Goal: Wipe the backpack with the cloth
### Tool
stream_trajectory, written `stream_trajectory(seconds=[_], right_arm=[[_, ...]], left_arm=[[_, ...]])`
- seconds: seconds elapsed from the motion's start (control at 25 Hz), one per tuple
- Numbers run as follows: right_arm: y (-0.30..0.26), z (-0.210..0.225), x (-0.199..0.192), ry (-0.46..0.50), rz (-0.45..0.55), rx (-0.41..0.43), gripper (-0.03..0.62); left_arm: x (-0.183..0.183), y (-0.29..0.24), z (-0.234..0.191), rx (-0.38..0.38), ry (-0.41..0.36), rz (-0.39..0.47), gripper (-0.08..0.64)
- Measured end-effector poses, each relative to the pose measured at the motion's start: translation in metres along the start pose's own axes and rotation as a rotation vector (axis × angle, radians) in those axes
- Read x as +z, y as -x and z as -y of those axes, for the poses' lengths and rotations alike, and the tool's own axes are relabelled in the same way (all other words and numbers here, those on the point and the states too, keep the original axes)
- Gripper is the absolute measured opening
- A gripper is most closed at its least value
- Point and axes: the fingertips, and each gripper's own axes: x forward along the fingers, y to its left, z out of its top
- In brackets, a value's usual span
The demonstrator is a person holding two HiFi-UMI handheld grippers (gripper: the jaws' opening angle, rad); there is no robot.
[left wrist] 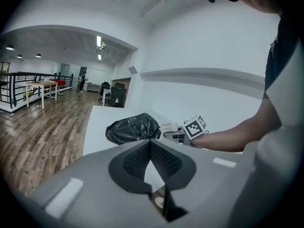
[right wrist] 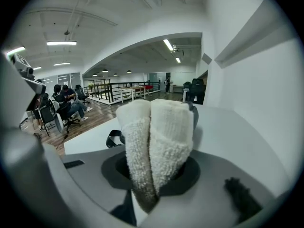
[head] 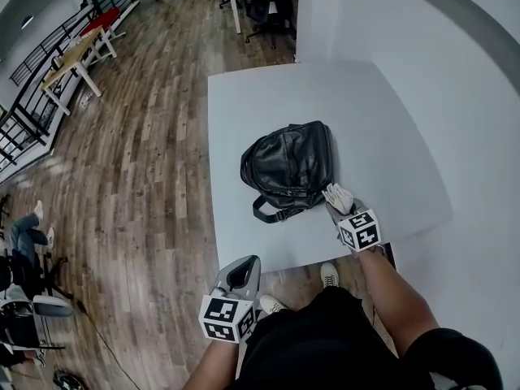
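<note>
The right tongs (head: 335, 203) are clamped on the folded white cloth (right wrist: 159, 132), held at the black backpack's (head: 290, 167) near end, toward the counter's (head: 268, 104) near edge. Wiping looks barely begun, with most of the bag left to do. The left tongs (head: 246, 265), closed and empty, hang off that edge.

we see wood plank floor (head: 154, 153) across the left, a white wall (head: 455, 71) at right, black office chairs (head: 268, 2) at top centre, black railing (head: 24, 120) upper left.

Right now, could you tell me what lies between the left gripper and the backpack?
Only bare white table: the head view shows nothing on it between the left gripper and the backpack.
</note>
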Motion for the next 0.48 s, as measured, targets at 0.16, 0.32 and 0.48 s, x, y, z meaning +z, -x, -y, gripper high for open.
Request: stream_trajectory(seconds=[0.16, 0.32, 0.48], right_arm=[[0.007, -0.004, 0.003, -0.001, 0.013, -0.023, 0.091], [0.019, -0.012, 0.007, 0.005, 0.026, -0.026, 0.091], [0.031, -0.012, 0.012, 0.003, 0.039, -0.029, 0.091]], left_arm=[[-0.010, 0.008, -0.003, -0.010, -0.002, 0.002, 0.006], [-0.019, 0.010, 0.000, -0.029, 0.002, -0.007, 0.006], [-0.020, 0.007, 0.004, -0.045, 0.000, -0.005, 0.006]])
